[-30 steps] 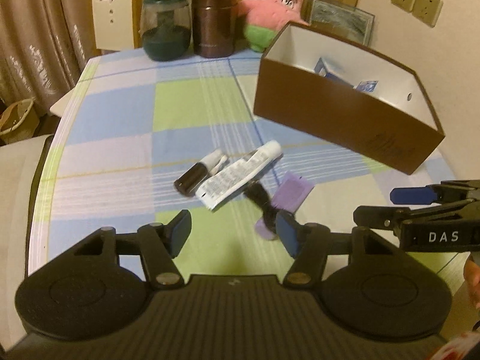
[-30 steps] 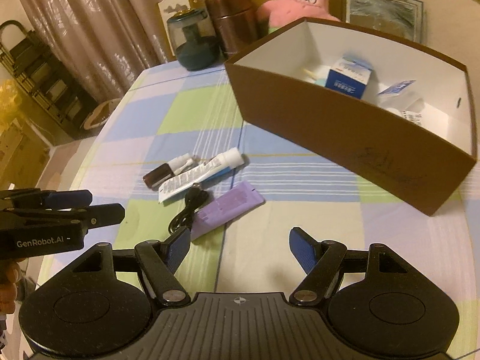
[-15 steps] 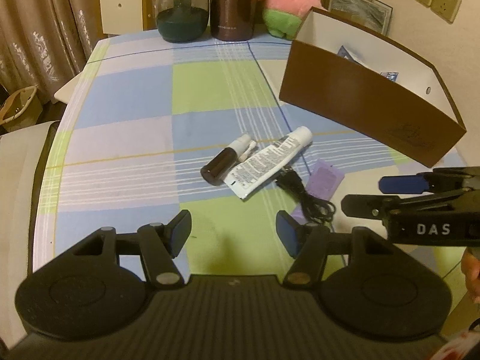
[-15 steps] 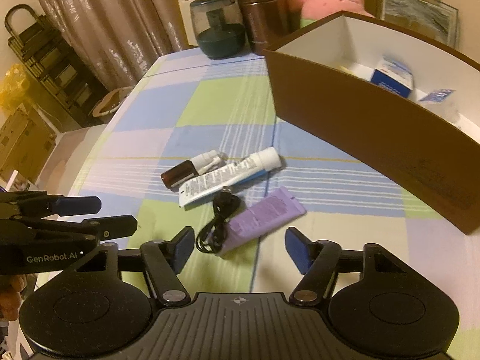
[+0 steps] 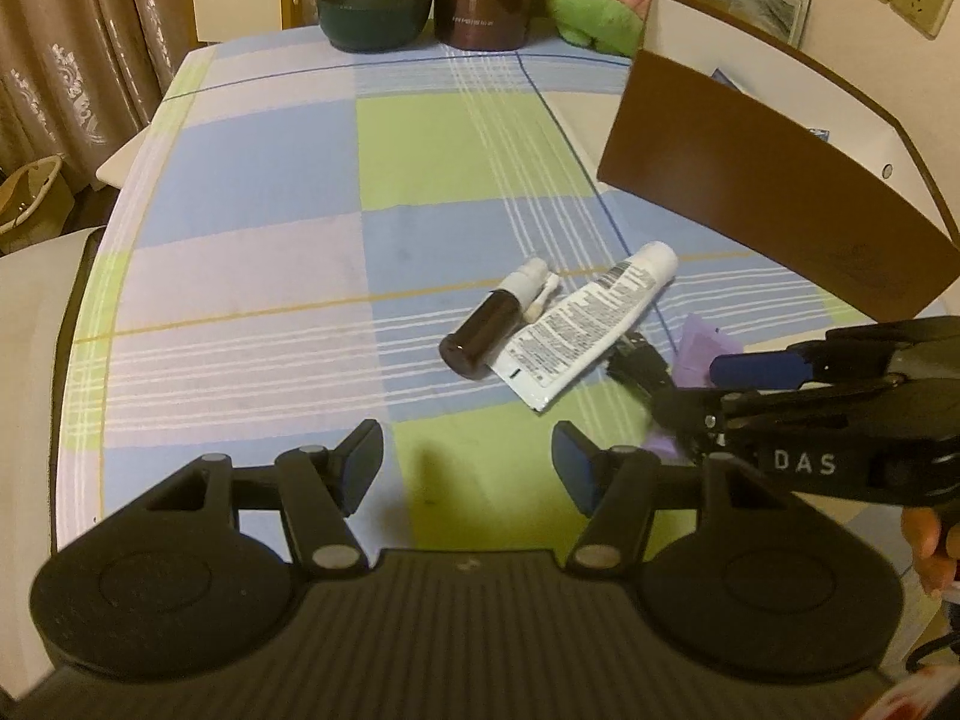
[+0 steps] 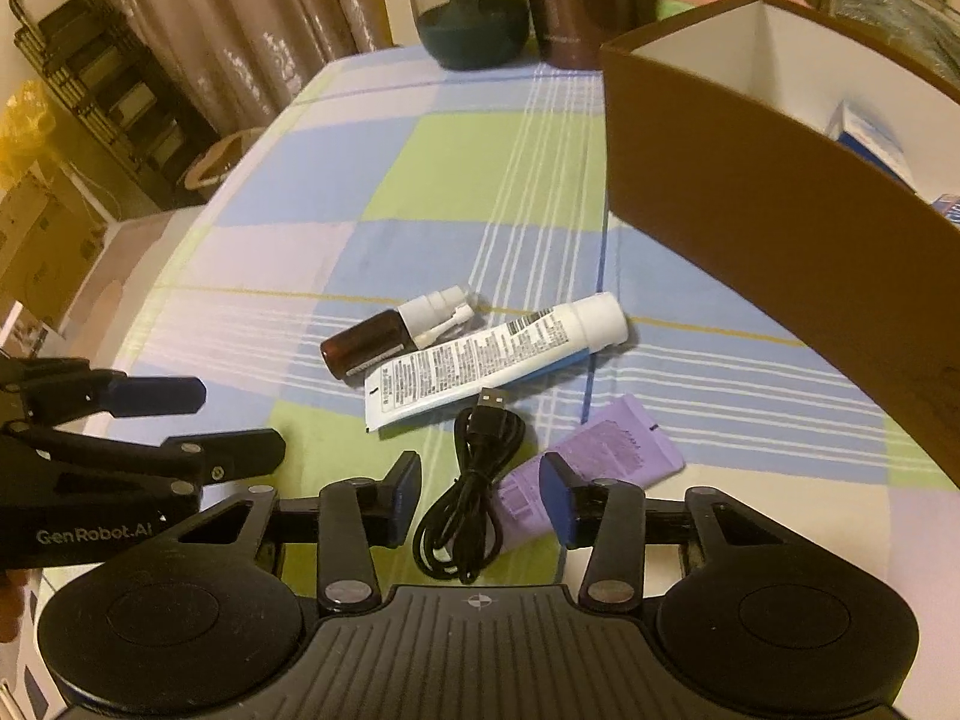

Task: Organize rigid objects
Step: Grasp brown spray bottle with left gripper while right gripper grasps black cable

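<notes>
Both grippers have advanced toward the cluster of items since the earlier frames; the right gripper now brackets the coiled black USB cable, which earlier lay well ahead of it.

Cable lies on the checked blue-green tablecloth, near edge, touching the flat lilac plastic case on its right. Just beyond: white printed squeeze tube and small brown glass spray bottle, side by side. Brown cardboard box with white lining stands far right, already holding a few cartons.

Handling judgement: cable is light, limp, loops likely to sag or snag; best pinched across the bunched coil, not the plug. Case looks stiff and thin.

Right jaws apart, tilted down over the coil. Left gripper hovers to the left, jaws apart, holding nothing.
</notes>
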### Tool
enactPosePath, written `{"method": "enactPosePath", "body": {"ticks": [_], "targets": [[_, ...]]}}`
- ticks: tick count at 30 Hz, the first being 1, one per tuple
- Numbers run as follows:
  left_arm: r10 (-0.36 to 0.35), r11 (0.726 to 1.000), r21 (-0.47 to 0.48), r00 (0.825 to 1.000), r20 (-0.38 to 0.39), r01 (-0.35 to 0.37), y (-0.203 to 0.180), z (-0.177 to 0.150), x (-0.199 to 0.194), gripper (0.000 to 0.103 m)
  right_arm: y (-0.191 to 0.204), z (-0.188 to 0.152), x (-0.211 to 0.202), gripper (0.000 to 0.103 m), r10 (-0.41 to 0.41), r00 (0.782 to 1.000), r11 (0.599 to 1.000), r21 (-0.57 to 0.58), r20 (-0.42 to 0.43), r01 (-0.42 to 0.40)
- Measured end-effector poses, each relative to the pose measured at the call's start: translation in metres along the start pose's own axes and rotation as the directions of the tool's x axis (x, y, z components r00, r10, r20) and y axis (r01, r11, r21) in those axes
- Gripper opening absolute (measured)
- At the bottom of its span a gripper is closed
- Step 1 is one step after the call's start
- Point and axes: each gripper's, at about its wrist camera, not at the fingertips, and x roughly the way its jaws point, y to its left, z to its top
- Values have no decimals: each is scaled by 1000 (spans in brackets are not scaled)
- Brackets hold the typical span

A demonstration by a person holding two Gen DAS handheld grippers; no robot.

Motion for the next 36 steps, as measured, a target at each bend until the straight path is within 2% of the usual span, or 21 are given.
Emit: {"method": "enactPosePath", "body": {"ticks": [8, 11, 12, 15, 24, 28, 30, 31, 32, 36], "targets": [[-9, 1000, 24, 1000, -14, 10, 9, 6, 16, 60, 4, 7, 18, 40, -31, 999, 998, -55, -6, 31], [-18, 999, 44, 1000, -15, 18, 9, 10, 22, 60, 8, 10, 25, 35, -49, 999, 995, -88, -14, 48], [-20, 998, 51, 1000, -15, 21, 9, 11, 24, 60, 8, 10, 27, 29, -52, 998, 994, -93, -22, 50], [-28, 997, 75, 1000, -10, 28, 6, 15, 29, 60, 6, 8, 31, 22, -57, 998, 994, -95, -34, 54], [-57, 985, 161, 998, 8, 55, 0, 32, 50, 59, -18, 7, 15, 20, -70, 997, 997, -12, 14, 70], [-69, 979, 190, 998, 2, 68, -1, 41, 64, 46, -33, 7, 9, 20, -72, 997, 997, 32, 26, 71], [-71, 977, 200, 997, -7, 71, -2, 43, 71, 45, -35, 7, 7, 20, -62, 998, 997, 46, 33, 60], [-72, 976, 205, 997, -11, 73, -3, 43, 73, 40, -36, 7, 7, 20, -58, 998, 997, 51, 36, 56], [-71, 976, 207, 997, -14, 72, -3, 44, 75, 31, -35, 7, 7, 20, -55, 998, 997, 50, 38, 53], [-82, 979, 187, 996, -21, 84, -3, 38, 72, 22, -29, 7, 6, 20, -36, 998, 999, 38, 49, 34]]}}
